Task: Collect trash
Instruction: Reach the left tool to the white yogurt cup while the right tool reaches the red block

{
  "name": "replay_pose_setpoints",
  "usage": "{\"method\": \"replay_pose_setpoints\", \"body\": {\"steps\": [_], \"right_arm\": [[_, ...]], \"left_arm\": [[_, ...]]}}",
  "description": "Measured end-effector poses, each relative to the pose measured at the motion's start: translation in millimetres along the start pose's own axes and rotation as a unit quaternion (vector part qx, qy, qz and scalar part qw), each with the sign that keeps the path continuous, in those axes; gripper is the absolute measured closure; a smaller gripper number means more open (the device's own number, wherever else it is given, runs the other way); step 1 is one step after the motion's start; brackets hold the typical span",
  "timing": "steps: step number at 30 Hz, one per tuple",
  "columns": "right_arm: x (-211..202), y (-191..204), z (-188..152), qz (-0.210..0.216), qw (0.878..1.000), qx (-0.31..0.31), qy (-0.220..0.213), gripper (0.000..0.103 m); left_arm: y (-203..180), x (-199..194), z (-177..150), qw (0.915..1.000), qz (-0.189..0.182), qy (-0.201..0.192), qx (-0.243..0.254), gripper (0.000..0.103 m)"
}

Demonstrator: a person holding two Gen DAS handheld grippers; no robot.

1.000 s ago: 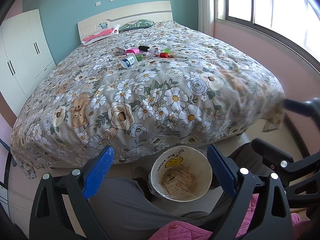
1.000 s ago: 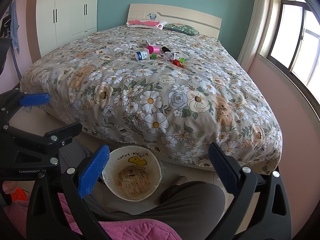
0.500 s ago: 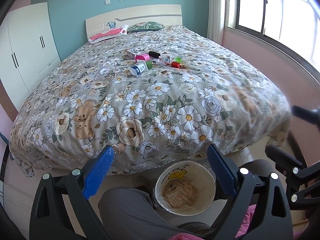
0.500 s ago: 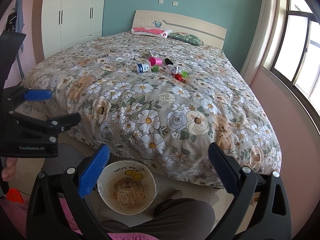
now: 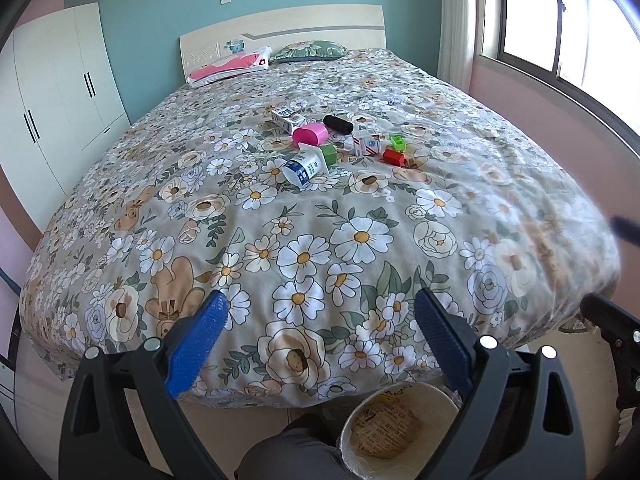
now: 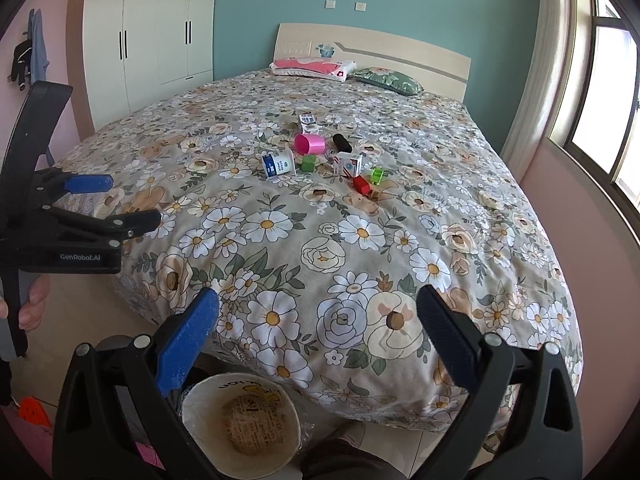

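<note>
Several bits of trash lie in a cluster mid-bed: a tipped white cup with a blue label [image 5: 304,168] [image 6: 278,164], a pink cup [image 5: 310,135] [image 6: 309,144], a black cylinder [image 5: 338,124], a small red-and-white carton [image 5: 366,145] [image 6: 349,164], a green cube [image 5: 329,153], and a red block [image 5: 394,157]. A paper bin [image 5: 394,390] [image 6: 200,408] stands on the floor at the bed's foot, paper lying in its bottom. My left gripper [image 5: 320,304] [image 6: 132,200] and right gripper [image 6: 319,298] hover open and empty over the foot edge, far from the cluster.
The floral bed [image 5: 360,240] fills the room's middle. A white wardrobe [image 6: 148,48] stands left, a window [image 5: 560,20] and pink wall right. Pillows [image 6: 312,66] lie at the headboard. The person's grey-trousered leg [image 5: 288,456] is beside the bin.
Both grippers have lifted and tilted up toward the bed. The bin has slid to the bottom of both views, and the trash cluster looks nearer. Both stay open.
</note>
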State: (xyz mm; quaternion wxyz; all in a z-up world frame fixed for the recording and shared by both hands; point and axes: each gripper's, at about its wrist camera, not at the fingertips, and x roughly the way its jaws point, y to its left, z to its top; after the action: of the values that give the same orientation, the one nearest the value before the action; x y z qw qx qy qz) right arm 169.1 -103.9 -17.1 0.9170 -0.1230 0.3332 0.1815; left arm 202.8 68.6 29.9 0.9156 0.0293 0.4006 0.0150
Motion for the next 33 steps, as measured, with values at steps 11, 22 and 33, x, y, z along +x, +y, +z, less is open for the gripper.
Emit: {"method": "replay_pose_setpoints", "body": {"steps": [11,22,33], "right_arm": [[127.7,-38.3,54.3,0.010,0.999,-0.011,0.035,0.007],[274.7,-65.7,94.5,0.032,0.996,-0.035,0.079,0.007],[395.1,-101.3,120.4,0.090,0.988,-0.027,0.120,0.007]], "left_arm": [[34.8,118.5,75.2,0.9996,-0.017,0.023,-0.006,0.008],[55.8,244.6,125.3,0.9973,-0.044,0.053,0.024,0.008],[60.0,338.6,150.2,0.9910,-0.077,0.091,0.062,0.008]]}}
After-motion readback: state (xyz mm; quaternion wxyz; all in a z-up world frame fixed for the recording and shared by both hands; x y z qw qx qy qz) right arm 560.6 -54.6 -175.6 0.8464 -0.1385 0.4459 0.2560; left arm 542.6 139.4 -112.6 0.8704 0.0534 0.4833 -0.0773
